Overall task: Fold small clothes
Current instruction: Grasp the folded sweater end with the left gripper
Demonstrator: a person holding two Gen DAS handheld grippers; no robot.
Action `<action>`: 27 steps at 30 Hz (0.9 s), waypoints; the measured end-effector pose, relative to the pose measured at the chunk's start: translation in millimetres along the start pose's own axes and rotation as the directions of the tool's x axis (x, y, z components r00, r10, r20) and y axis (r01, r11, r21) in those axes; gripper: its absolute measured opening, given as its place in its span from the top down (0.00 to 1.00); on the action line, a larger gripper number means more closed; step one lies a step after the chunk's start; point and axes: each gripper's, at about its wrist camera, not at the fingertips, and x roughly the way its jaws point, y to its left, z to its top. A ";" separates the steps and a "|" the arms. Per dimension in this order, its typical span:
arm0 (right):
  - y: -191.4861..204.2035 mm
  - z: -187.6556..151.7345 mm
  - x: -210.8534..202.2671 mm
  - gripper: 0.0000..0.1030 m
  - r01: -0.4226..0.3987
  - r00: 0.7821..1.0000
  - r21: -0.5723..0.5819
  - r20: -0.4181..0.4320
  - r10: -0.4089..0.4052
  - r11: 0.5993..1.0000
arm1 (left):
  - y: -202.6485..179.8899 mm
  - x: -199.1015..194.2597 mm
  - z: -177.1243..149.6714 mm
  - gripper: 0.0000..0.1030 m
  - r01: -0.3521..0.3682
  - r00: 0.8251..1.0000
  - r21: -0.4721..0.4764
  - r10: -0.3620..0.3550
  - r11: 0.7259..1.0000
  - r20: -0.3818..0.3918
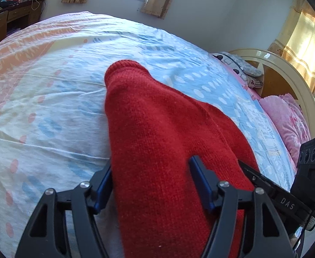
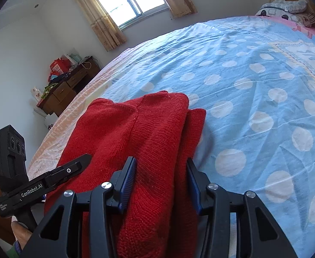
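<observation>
A red knitted sweater [image 1: 157, 129] lies on the bed's patterned sheet [image 1: 50, 107], folded into a long strip. My left gripper [image 1: 152, 167] stands open astride its near end, one blue pad on each side of the cloth. In the right wrist view the sweater [image 2: 136, 133] shows folded in layers, and my right gripper [image 2: 160, 172] stands open with the sweater's right part between its pads. The right gripper also shows at the left view's right edge [image 1: 286, 195], and the left gripper at the right view's left edge [image 2: 50, 180]. Both sit at the bed's near edge.
The blue polka-dot sheet [image 2: 254, 96] stretches away to the right. Pillows [image 1: 239, 66] and a pink blanket [image 1: 286, 116] lie by the curved headboard [image 1: 297, 81]. A brown desk [image 2: 69, 88] with clutter stands by the far wall under a curtained window [image 2: 129, 0].
</observation>
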 end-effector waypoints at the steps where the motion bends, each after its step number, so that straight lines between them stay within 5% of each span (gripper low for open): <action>1: 2.7 -0.1 -0.4 0.60 0.015 1.000 -0.011 0.002 -0.015 1.000 | -0.5 -0.5 -0.3 0.38 0.001 1.000 0.001 -0.001 1.000 0.001; 7: 29.5 -7.8 -17.2 0.72 0.113 0.993 -0.025 0.026 -0.112 0.993 | -12.7 -15.9 -6.4 0.56 -0.069 0.998 0.029 0.069 0.997 0.007; 18: 98.3 -66.7 -105.1 0.73 -0.085 0.996 -0.006 0.042 0.085 0.996 | -16.6 -121.3 -66.6 0.61 -0.188 0.982 0.111 0.188 0.976 0.016; 27: 152.5 -114.2 -115.6 0.73 -0.151 0.988 -0.012 0.016 0.151 0.989 | 11.7 -172.3 -99.9 0.62 -0.287 0.958 0.051 0.285 0.957 0.038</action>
